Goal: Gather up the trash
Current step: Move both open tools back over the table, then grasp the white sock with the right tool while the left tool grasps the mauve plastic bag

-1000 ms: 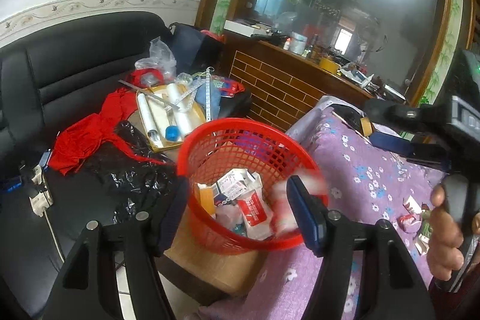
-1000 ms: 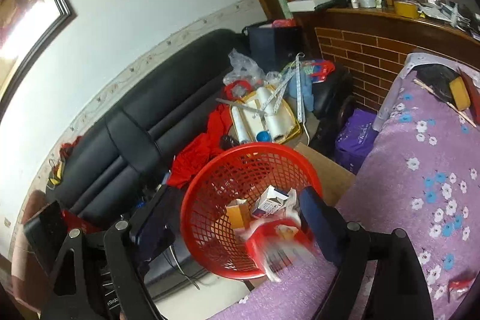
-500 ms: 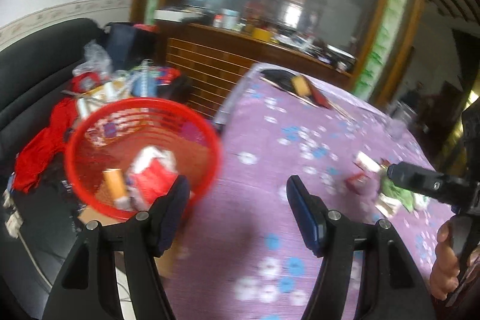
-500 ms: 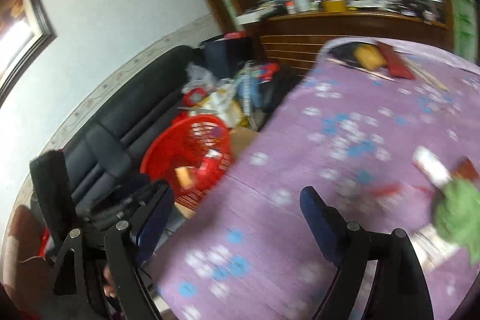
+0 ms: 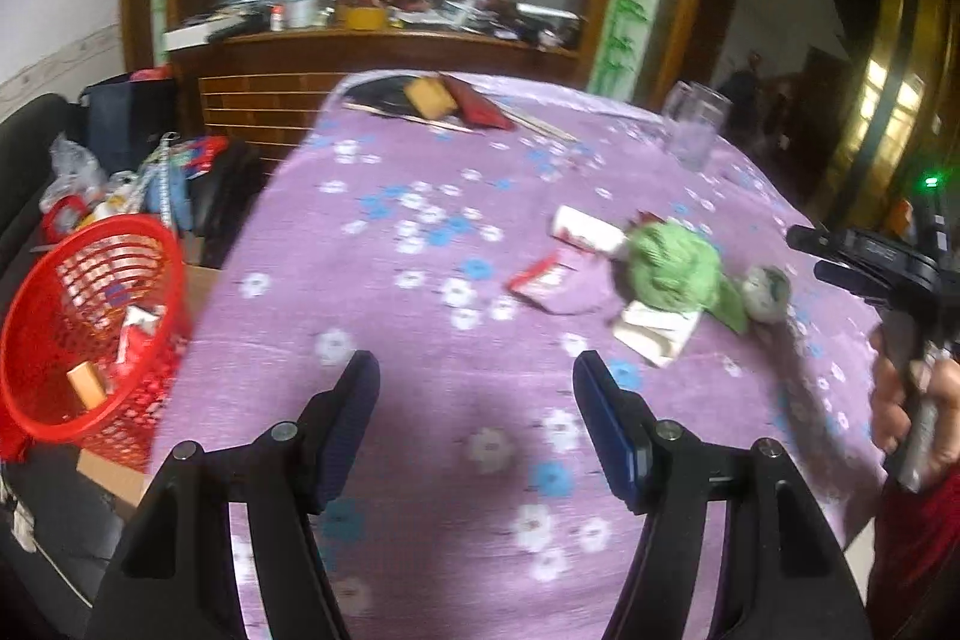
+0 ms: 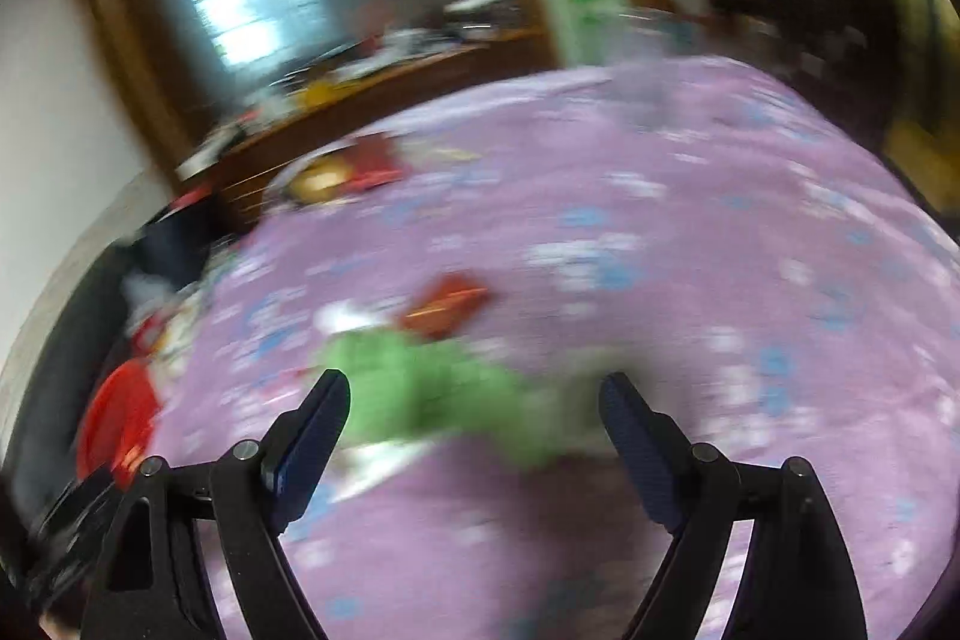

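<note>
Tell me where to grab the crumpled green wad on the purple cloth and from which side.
Probably take the green wad across its rounded, bulging middle, coming down from above. It lies on the tablecloth with white wrappers pressed against its near and far sides, so a low side approach would likely catch those too. The right gripper is open and nearest it.
</note>
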Available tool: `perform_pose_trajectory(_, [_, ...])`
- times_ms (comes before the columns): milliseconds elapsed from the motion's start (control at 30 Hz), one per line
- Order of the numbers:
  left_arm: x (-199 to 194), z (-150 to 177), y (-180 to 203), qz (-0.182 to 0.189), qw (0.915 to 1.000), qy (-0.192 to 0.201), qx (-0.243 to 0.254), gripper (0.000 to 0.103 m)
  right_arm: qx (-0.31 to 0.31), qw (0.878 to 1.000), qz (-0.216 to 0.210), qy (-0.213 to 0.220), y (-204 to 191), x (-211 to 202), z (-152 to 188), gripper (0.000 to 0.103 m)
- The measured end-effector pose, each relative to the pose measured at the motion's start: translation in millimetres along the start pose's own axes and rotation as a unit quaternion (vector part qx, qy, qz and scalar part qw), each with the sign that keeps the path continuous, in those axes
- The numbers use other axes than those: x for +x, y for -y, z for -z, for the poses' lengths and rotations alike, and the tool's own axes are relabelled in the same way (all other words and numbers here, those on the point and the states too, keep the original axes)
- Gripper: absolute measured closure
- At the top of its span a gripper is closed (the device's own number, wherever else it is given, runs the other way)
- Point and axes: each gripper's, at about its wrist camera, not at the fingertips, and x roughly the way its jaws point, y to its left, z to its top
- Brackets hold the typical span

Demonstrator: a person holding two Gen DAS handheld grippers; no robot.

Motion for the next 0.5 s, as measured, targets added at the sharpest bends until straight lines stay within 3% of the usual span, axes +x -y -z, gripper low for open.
perform_pose_trajectory(100, [9.2, -3.9, 16.9, 0.008, 0.9997, -0.013, 0.017, 0.037, 0.014, 0.999, 0.03, -0.016, 27.5, 19.9, -2.8, 0.016])
perform_pose_trajectory(267, [26.9, -17.3, 38.7, 0.011, 0.9988, -0.026, 0.039, 0.03, 0.013, 0.999, 0.018, -0.047, 33.6, 49.4, 9.9, 0.024])
perform_pose_trajectory(400, [49.6, -29.8, 46.1, 0.007, 0.9983, -0.042, 0.04, 0.027, 0.0, 0.999, 0.003, -0.051, 26.3, 61.3, 15.8, 0.047])
perform_pose_trajectory(500, [73.8, -38.5, 48.8, 0.001, 0.9974, -0.062, 0.037, 0.027, -0.022, 0.999, 0.006, -0.026, 21.4, 56.7, 17.9, 0.066])
